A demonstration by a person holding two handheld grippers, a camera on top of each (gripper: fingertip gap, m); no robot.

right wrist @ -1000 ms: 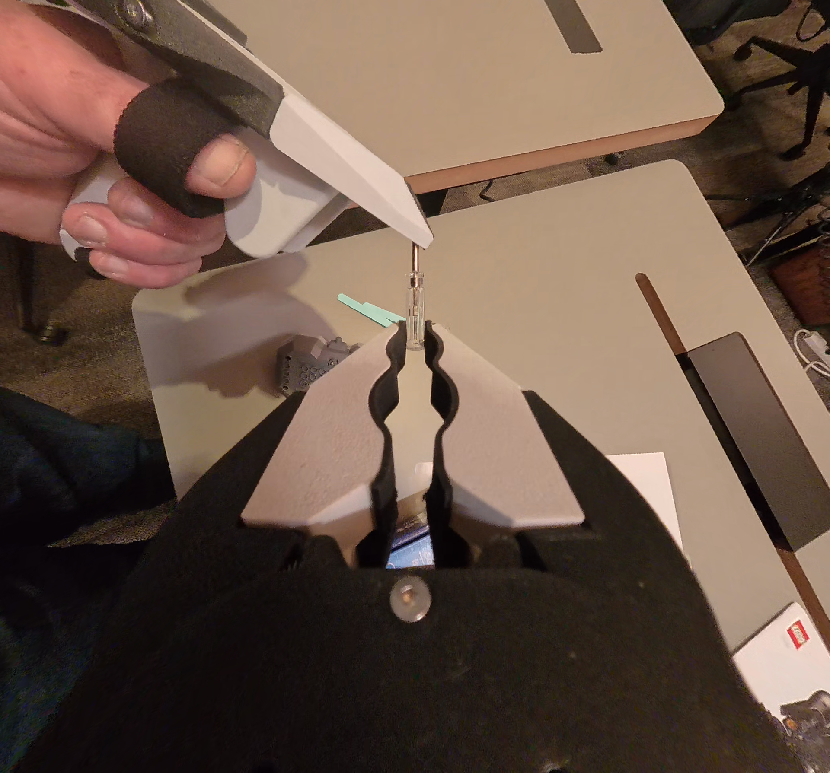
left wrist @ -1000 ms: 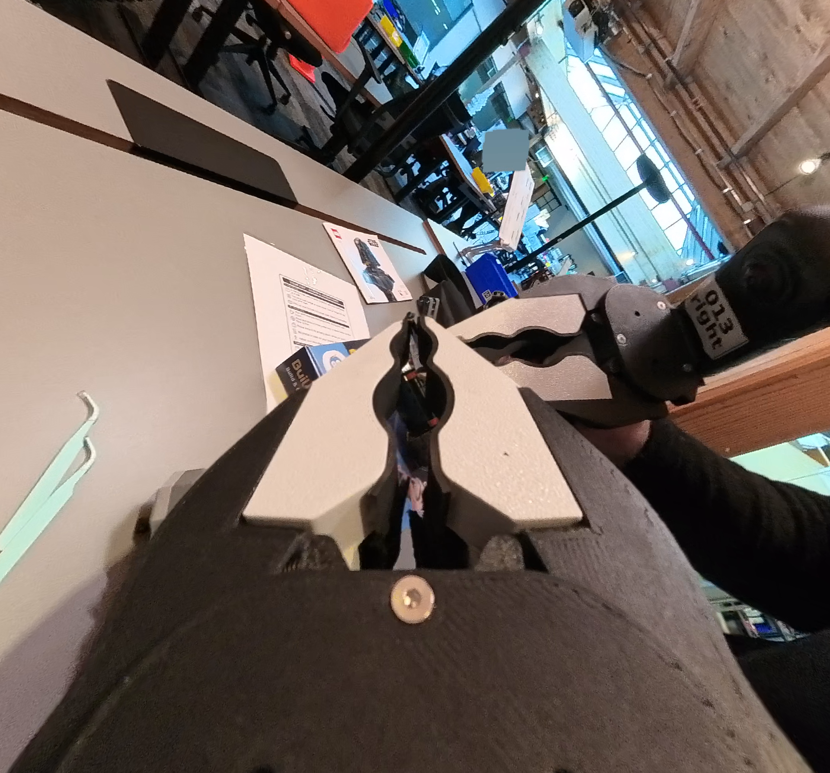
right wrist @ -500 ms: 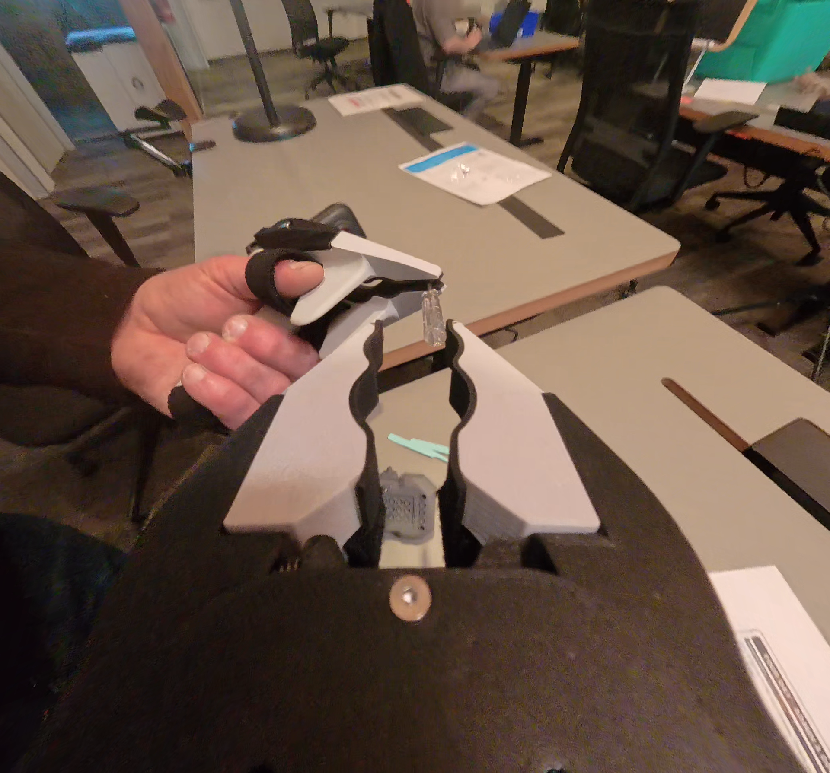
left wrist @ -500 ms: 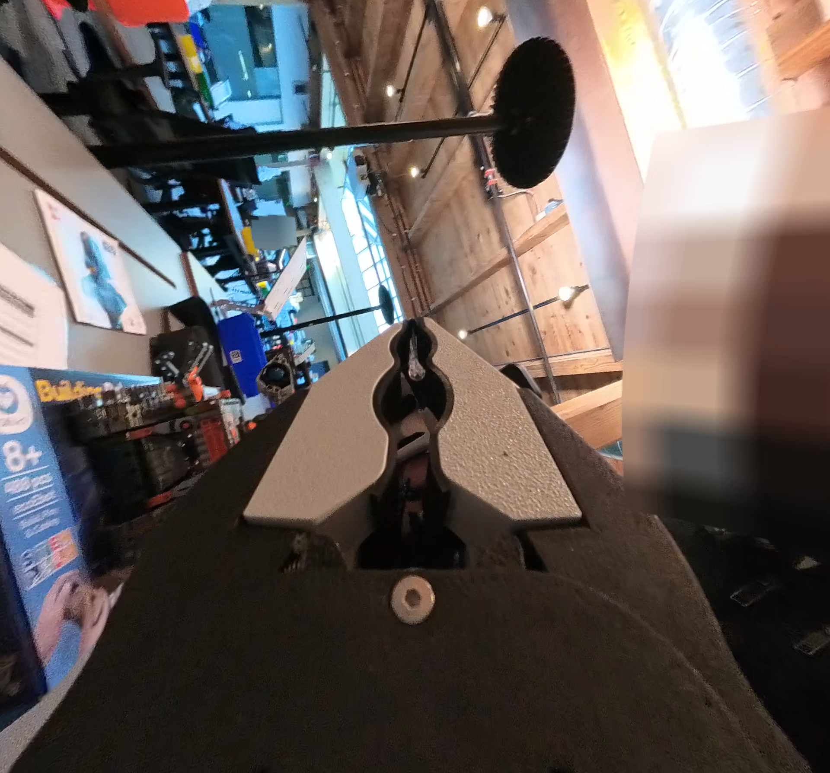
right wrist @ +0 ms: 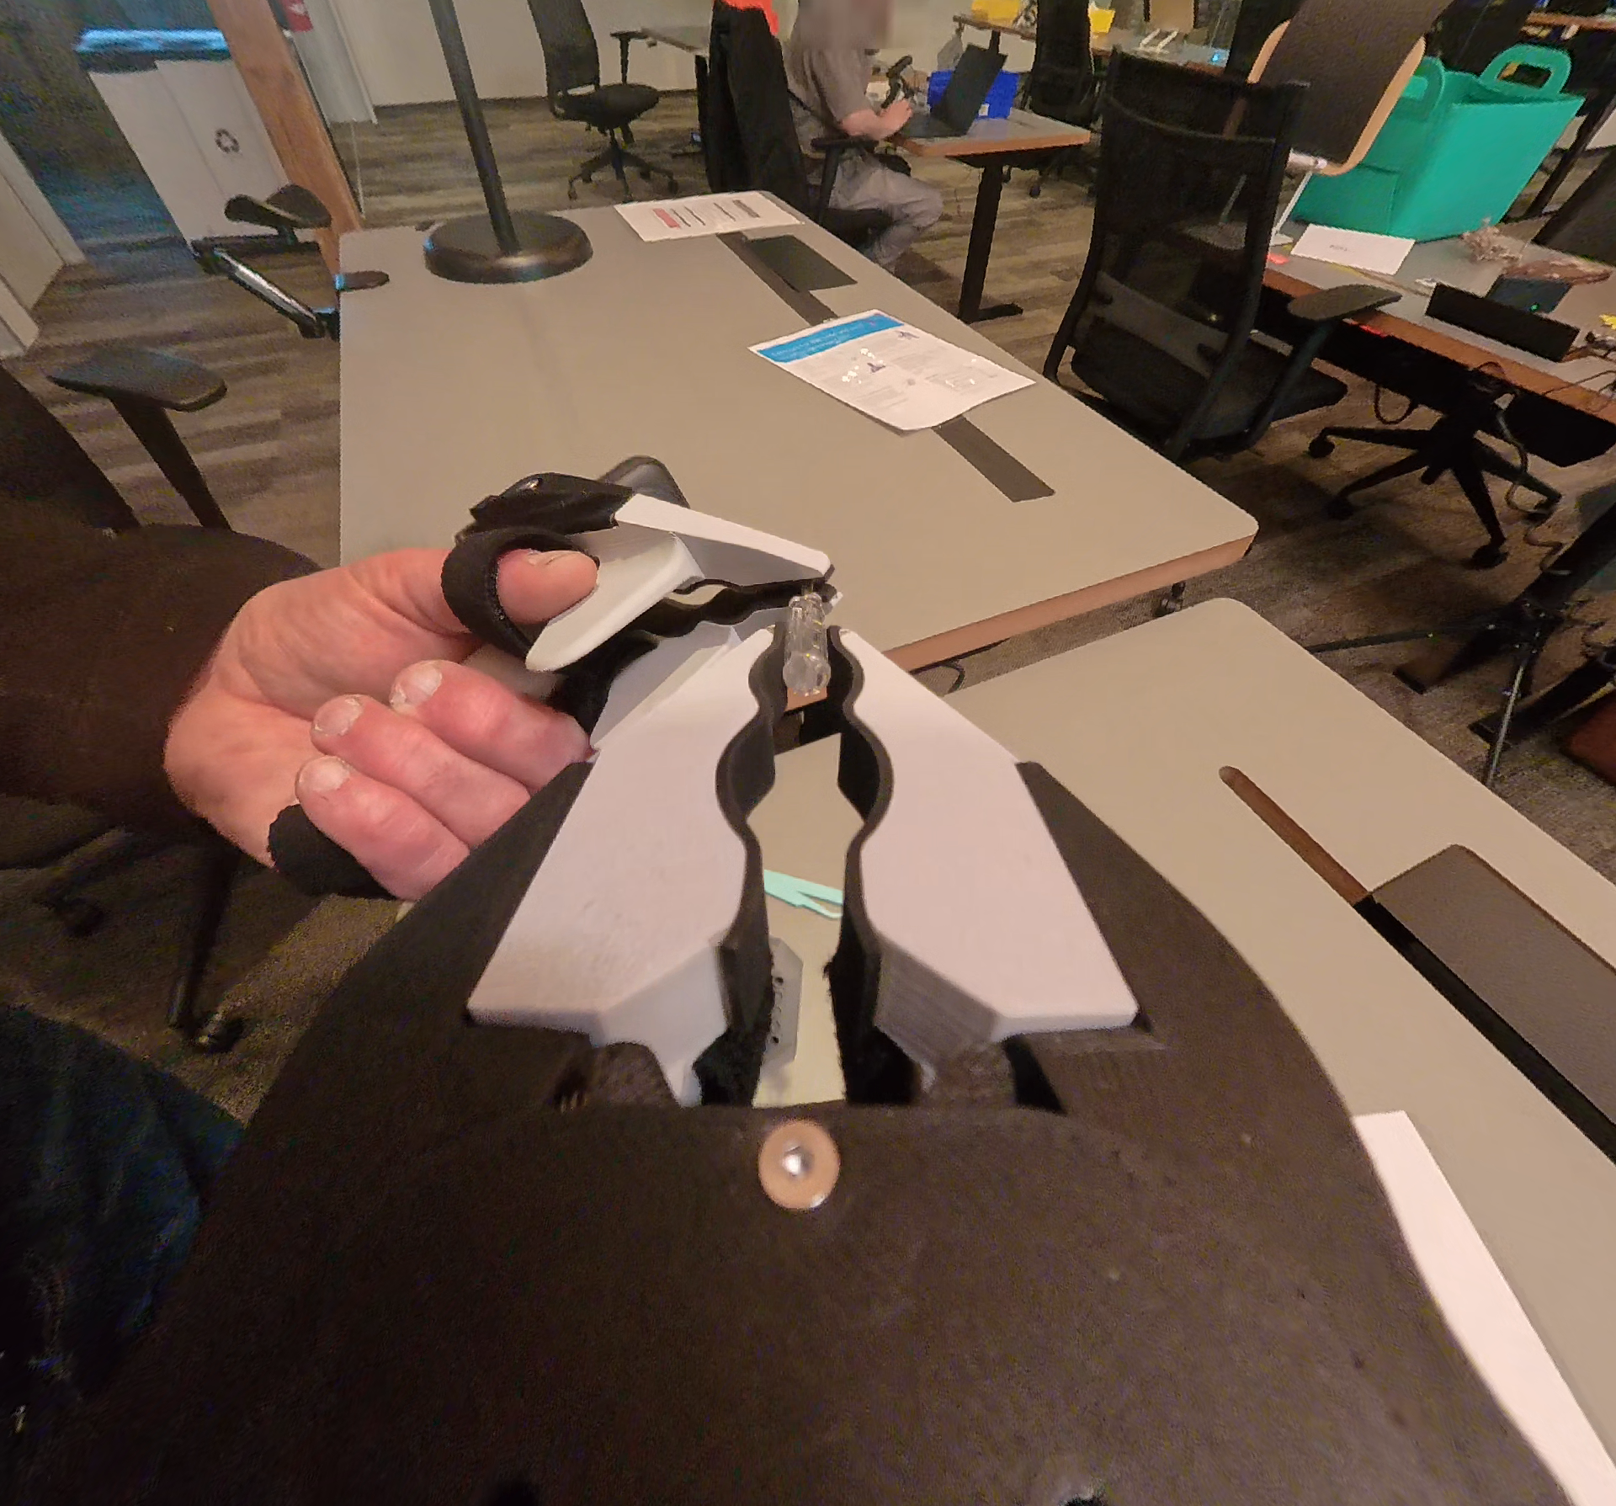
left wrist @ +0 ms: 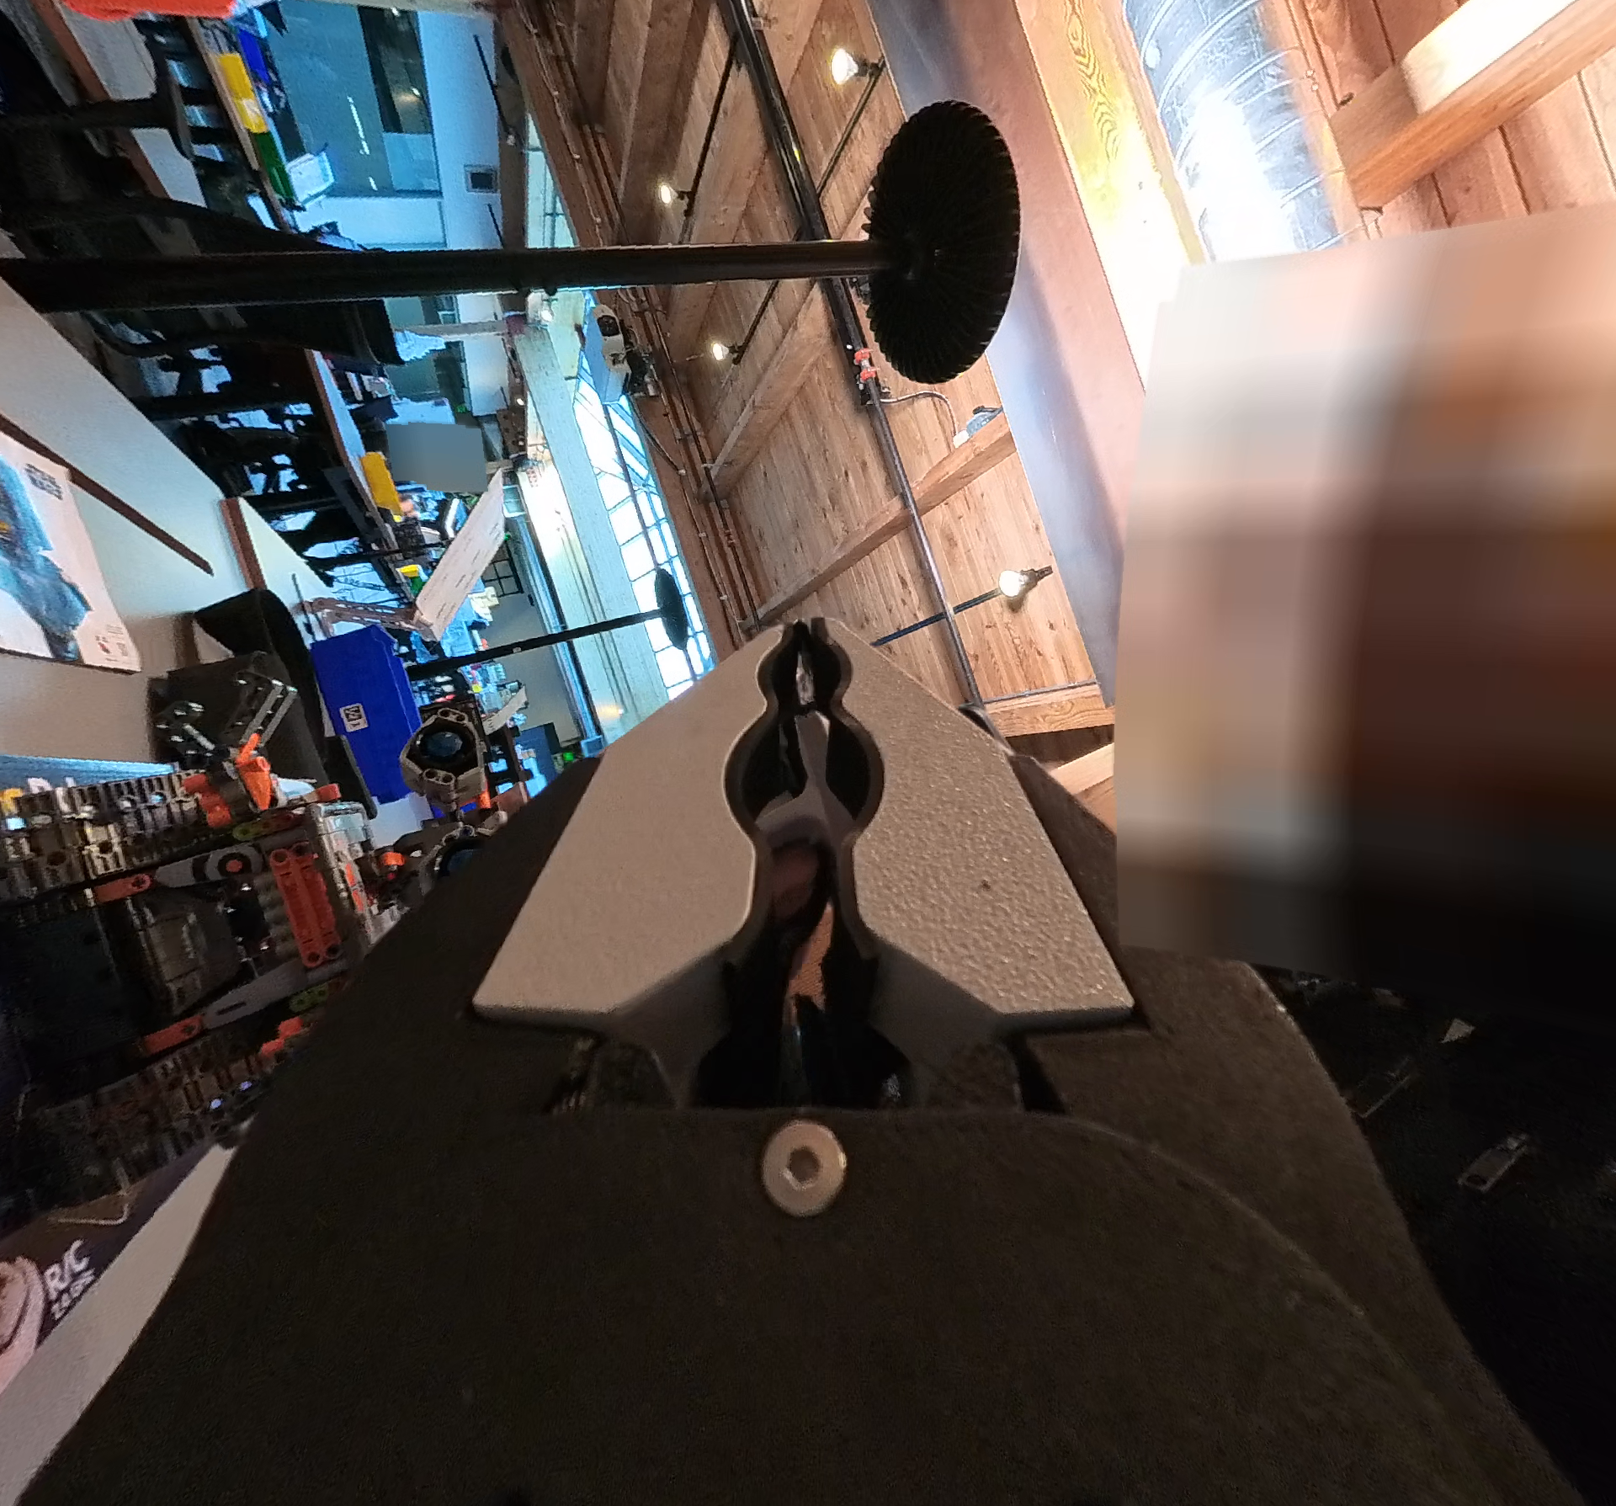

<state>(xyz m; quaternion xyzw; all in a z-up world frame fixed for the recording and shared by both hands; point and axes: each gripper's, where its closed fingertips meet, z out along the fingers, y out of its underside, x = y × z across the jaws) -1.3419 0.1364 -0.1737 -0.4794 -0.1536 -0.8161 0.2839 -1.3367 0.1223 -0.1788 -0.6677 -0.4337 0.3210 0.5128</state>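
A small screwdriver with a clear plastic handle (right wrist: 804, 651) is held in the air between my two grippers. My right gripper (right wrist: 804, 659) has its jaws closed against both sides of the handle. My left gripper (left wrist: 800, 642) is shut on the thin metal shaft (left wrist: 801, 681) and points up toward the wooden ceiling. In the right wrist view the left gripper (right wrist: 818, 589) comes in from the left, held by a hand (right wrist: 350, 703), with its tips just above the handle.
Below the right gripper, on the grey table (right wrist: 1137, 721), lie a teal plastic piece (right wrist: 800, 895), a grey block with holes (right wrist: 784, 996) and white paper (right wrist: 1487, 1307). A building-set box (left wrist: 175, 895) stands left of the left gripper. Another table (right wrist: 612, 379) and chairs lie beyond. The tips of both grippers are at nearly the same place.
Both grippers have tilted up from the table with the screwdriver. The right gripper opened half a second ago and has now closed on the handle again. The left has stayed shut on the shaft.
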